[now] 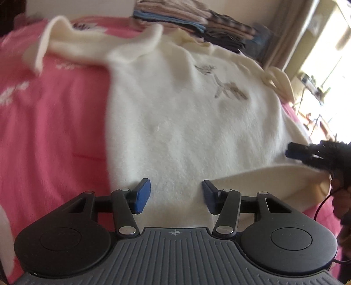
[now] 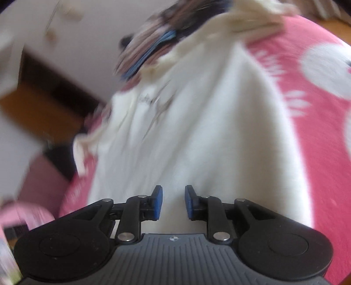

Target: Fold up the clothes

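Cream sweater (image 1: 186,114) fills the middle of my left wrist view, spread flat over the pink blanket (image 1: 50,122), with a grey embroidered motif (image 1: 221,85) right of centre. 1 sleeve (image 1: 87,47) trails toward the upper left of the frame, its cuff curled up off the blanket. The hem sits at the lower centre of the frame, and at the lower right its corner is turned up, showing the paler inside. My left gripper (image 1: 176,196) hovers over that hem with its 2 blue pads well apart and nothing between them, so it is released. At the right edge of the same view my right gripper (image 1: 294,151) reaches in over the sweater's side edge; from here I cannot tell whether it pinches the fabric. A stack of folded clothes (image 1: 188,19) sits at the top centre, beyond the sweater's collar.

In the right wrist view, which is badly blurred, the sweater (image 2: 197,122) runs from the bottom centre to the upper right, the blanket (image 2: 313,105) showing pink with white patches along the right side. My right gripper (image 2: 173,202) has a clear gap between its pads and white fabric lies behind that gap; I cannot tell whether any of it is caught. The folded stack (image 2: 149,50) is a smear at the upper centre.
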Demonstrator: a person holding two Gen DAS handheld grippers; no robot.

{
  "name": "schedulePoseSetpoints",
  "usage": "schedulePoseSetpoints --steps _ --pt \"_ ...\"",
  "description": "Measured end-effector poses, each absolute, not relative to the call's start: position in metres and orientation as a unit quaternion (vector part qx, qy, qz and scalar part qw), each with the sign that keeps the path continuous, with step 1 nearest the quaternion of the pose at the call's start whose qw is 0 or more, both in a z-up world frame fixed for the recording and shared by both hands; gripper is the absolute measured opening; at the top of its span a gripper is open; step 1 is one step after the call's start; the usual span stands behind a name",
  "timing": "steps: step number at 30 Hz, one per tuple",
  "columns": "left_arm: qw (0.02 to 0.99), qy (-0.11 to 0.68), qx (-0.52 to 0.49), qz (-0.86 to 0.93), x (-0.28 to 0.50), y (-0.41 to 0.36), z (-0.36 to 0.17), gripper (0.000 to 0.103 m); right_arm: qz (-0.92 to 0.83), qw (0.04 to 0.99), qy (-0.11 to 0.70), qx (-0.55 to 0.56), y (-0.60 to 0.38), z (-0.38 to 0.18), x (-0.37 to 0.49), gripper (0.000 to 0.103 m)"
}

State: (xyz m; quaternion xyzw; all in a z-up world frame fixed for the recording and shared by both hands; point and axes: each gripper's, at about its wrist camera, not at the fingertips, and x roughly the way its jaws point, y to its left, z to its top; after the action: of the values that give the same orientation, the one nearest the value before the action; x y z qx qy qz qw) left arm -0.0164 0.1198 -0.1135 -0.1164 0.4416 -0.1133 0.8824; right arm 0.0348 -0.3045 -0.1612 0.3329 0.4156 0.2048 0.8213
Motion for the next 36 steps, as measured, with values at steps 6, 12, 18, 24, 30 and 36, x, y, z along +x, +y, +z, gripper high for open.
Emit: schedulePoseSetpoints --steps 6,12,18,24,30,36 --pt "0.865 0.455 -0.196 -0.079 -0.012 0.133 -0.119 0.052 0.193 0.821 0.366 0.393 -0.343 -0.141 0.000 0.026" --pt "0.871 0.451 -0.179 -0.073 -0.016 0.128 -0.113 0.052 0.236 0.839 0.378 0.312 -0.332 -0.119 -0.050 0.026" --pt "0.880 0.444 -0.152 -0.072 -0.037 0.128 -0.102 0.052 0.285 0.827 0.421 0.241 -0.292 -0.124 -0.084 0.026" --pt "0.890 0.435 -0.013 -0.137 -0.077 0.096 -0.097 0.052 0.281 0.801 0.480 0.221 -0.261 -0.150 -0.090 0.026" --pt "0.878 0.414 0.114 -0.209 -0.107 0.058 -0.100 0.053 0.239 0.745 0.490 0.383 -0.280 -0.181 -0.076 0.026" --pt "0.864 0.404 0.161 -0.254 -0.116 0.033 -0.113 0.053 0.214 0.706 0.470 0.484 -0.293 -0.195 -0.077 0.026"
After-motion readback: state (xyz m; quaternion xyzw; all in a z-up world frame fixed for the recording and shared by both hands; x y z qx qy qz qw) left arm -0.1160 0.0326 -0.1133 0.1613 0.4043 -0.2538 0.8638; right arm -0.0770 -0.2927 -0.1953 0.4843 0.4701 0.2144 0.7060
